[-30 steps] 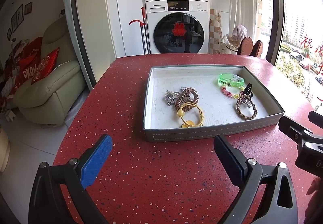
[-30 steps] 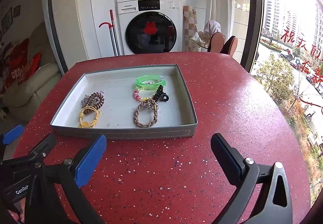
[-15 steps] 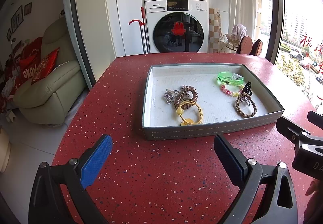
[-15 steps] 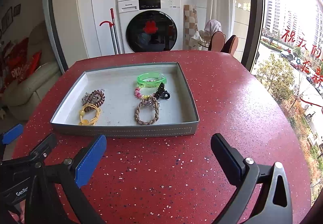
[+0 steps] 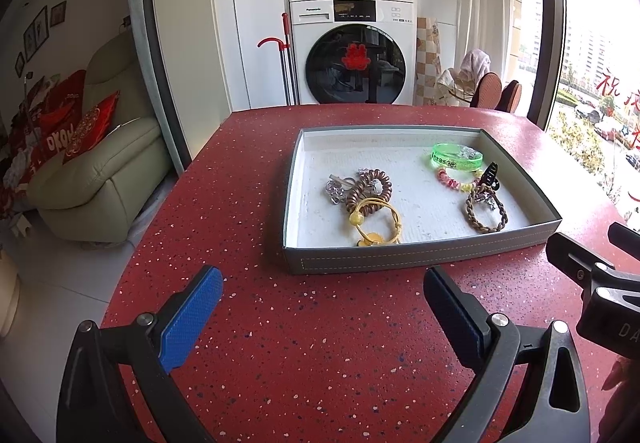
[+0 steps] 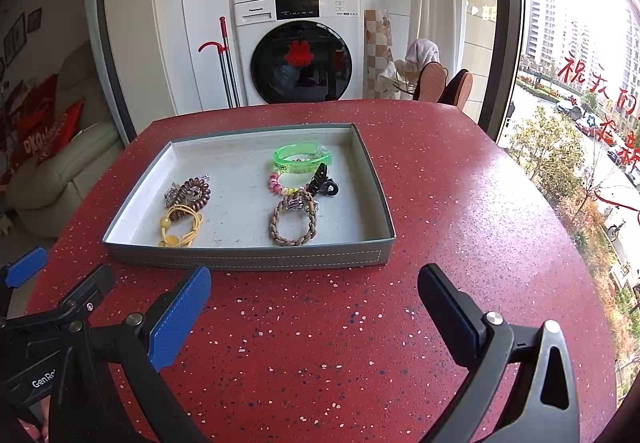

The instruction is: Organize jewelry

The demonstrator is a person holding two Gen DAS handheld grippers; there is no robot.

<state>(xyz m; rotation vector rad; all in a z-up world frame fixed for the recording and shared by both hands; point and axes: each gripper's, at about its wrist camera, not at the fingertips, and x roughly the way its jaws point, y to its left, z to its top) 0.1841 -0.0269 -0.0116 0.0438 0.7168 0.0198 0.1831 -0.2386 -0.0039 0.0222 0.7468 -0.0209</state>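
Observation:
A grey tray [image 5: 416, 257] [image 6: 248, 257] sits on the red speckled table. In it lie a green bangle [image 5: 456, 158] [image 6: 302, 159], a pink-yellow bead bracelet [image 5: 452, 181] [image 6: 280, 187], a black hair claw [image 5: 490, 175] [image 6: 324, 183], a braided brown bracelet [image 5: 486, 209] [image 6: 294, 221], a brown spiral hair tie [image 5: 368, 189] [image 6: 196, 193], silver pieces [image 5: 336, 189] and a yellow cord hair tie [image 5: 376, 223] [image 6: 180, 225]. My left gripper [image 5: 320, 307] and right gripper [image 6: 314, 301] are open and empty, above the table in front of the tray.
The red table [image 5: 320, 343] ends at a rounded edge on the left and near side. A washing machine [image 5: 352, 55] stands behind, a sofa [image 5: 100, 163] at left, a window at right. The left gripper [image 6: 28, 271] shows in the right wrist view.
Both grippers have drawn slightly back and up from the tray, which looks a little smaller and farther. Both stay open. The jewelry has not moved.

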